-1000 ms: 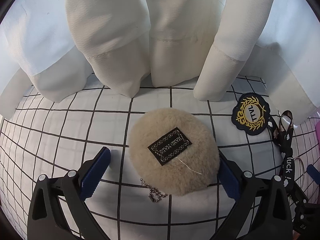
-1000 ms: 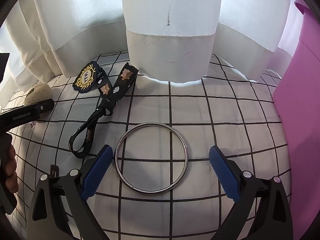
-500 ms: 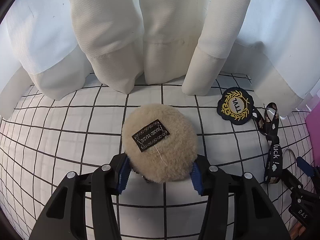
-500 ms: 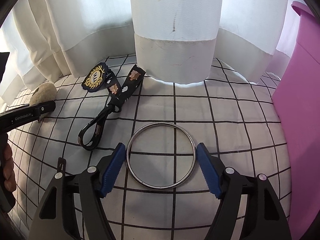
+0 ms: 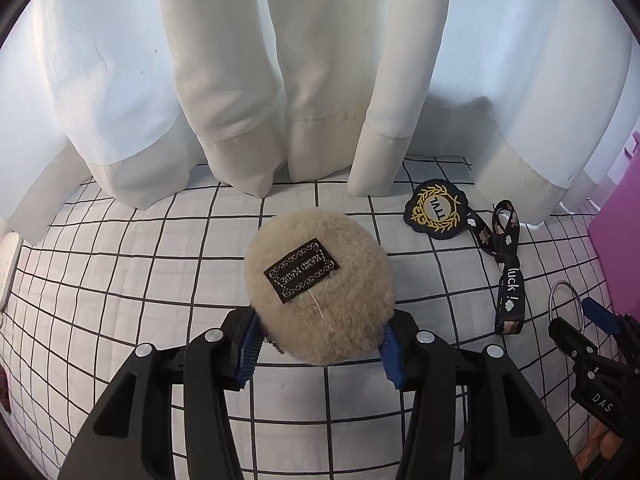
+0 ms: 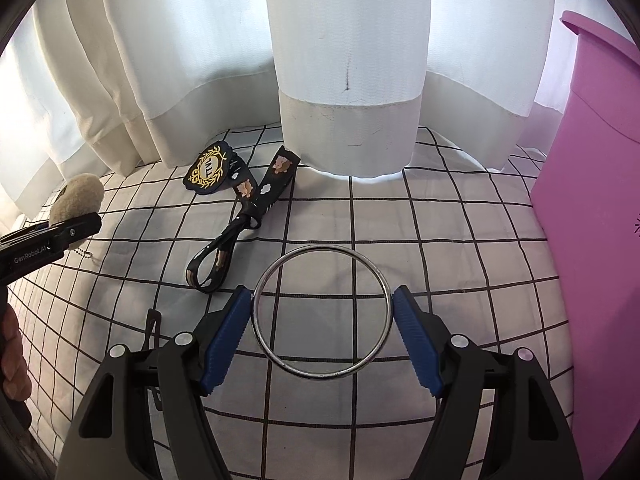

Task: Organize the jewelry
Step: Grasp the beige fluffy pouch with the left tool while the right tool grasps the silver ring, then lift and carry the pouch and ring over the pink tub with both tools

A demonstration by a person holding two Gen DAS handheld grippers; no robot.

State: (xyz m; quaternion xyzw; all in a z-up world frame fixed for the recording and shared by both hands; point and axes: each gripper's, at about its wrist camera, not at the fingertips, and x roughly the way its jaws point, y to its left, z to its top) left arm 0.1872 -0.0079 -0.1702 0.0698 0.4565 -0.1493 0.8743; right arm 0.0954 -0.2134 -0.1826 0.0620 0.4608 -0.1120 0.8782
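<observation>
The fluffy beige pom-pom charm [image 5: 320,284] is a round plush puff with a black woven label [image 5: 302,270] stitched in white scrollwork; its lettering is too small to read. A loose pale thread trails from the label, and a bit of ball chain [image 5: 276,346] peeks out under the near edge. The left gripper [image 5: 318,344] is clamped on the puff, blue pads pressing into its near sides; in the right wrist view the puff [image 6: 78,198] shows above the checked cloth.

The silver bangle [image 6: 321,312] is a plain thin metal hoop lying flat on the white, black-gridded cloth [image 6: 440,248]. The right gripper [image 6: 322,316] brackets it, blue pads at or just beside the rim on each side; whether they actually pinch it I cannot tell.

Beyond lies a black strap [image 6: 244,224] printed with bears and clouds, reading "luck !" in the left wrist view [image 5: 508,280], tied to a dark badge [image 5: 436,210] with a gold wreath around "TTVL". The left gripper's body [image 6: 44,248] reads "GenRobot.AI". A pink bin [image 6: 592,200] stands at right, white curtains [image 6: 348,80] behind.
</observation>
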